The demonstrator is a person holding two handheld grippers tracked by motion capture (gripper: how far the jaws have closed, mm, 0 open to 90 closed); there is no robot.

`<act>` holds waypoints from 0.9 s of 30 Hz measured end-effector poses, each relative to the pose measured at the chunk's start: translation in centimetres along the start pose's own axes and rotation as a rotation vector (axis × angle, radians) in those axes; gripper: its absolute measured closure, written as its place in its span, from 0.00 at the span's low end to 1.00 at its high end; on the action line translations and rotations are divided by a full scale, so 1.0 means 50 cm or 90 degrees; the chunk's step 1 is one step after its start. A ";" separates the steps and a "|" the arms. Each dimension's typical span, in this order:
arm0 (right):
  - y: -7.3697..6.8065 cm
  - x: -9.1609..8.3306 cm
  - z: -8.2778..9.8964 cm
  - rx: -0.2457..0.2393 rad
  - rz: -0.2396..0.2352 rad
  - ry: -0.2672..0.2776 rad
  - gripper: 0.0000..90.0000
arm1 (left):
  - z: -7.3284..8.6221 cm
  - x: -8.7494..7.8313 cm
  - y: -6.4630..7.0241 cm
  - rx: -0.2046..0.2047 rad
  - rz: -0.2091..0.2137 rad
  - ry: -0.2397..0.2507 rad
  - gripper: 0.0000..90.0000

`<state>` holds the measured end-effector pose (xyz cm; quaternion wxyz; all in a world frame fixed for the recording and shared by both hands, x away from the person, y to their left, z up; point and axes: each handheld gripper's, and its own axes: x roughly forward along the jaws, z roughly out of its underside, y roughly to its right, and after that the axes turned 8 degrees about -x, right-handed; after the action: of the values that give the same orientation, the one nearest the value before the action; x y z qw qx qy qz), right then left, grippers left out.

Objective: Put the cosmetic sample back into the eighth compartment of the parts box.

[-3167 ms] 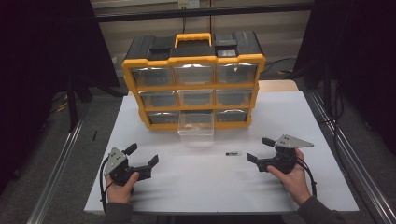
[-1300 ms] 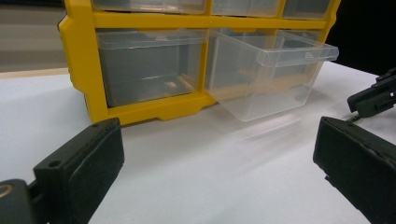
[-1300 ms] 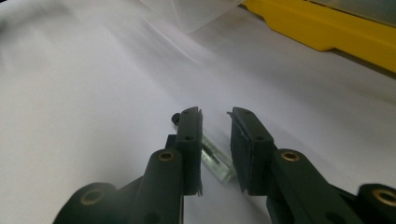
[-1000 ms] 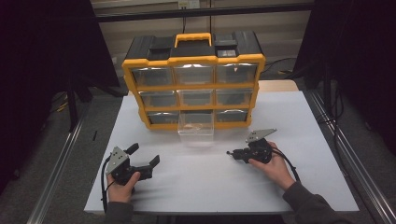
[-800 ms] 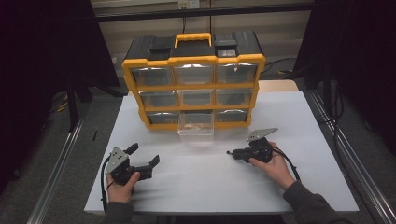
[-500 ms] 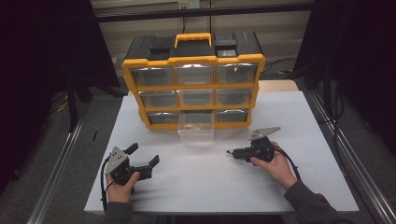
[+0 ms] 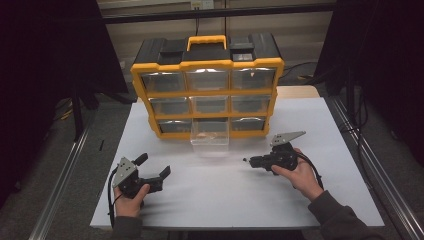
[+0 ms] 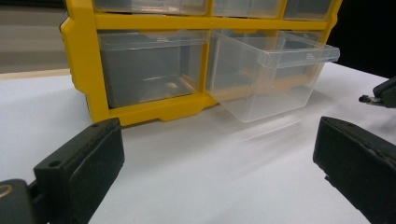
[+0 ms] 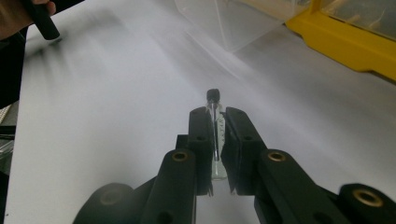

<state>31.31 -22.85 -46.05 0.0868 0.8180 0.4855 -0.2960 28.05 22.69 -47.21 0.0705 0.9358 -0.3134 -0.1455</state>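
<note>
— What have you got in the right gripper?

— My jaws are clamped on a small glass vial with a black cap, held lengthwise just above the white table, its cap poking out past the tips. My guess is it belongs in the clear drawer pulled out of the yellow organizer, bottom row, middle.

— How do you do it well?

— Keep the grip steady, lift over the drawer's front lip, then release low inside.

— Anything in the way?

— No. My left gripper rests wide open and empty, well apart.
</note>
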 end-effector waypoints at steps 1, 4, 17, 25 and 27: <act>-0.001 -0.002 -0.003 -0.002 -0.003 0.000 0.91 | 0.000 -0.001 0.000 0.003 -0.002 0.000 0.02; -0.002 -0.006 -0.012 -0.004 -0.007 0.002 0.91 | 0.000 0.000 0.000 -0.002 0.001 0.001 0.02; -0.004 -0.020 -0.036 -0.006 -0.013 0.007 0.91 | -0.001 -0.001 0.000 0.001 -0.001 0.002 0.02; -0.004 -0.024 -0.045 -0.010 -0.015 0.006 0.91 | -0.001 0.000 0.001 -0.002 -0.002 0.005 0.02; -0.003 -0.026 -0.049 -0.010 -0.016 0.008 0.91 | -0.001 0.000 0.001 -0.003 -0.001 0.006 0.02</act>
<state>31.68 -22.69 -43.30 0.0868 0.8129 0.4987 -0.2880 28.05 22.65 -47.14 0.0738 0.9365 -0.3120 -0.1419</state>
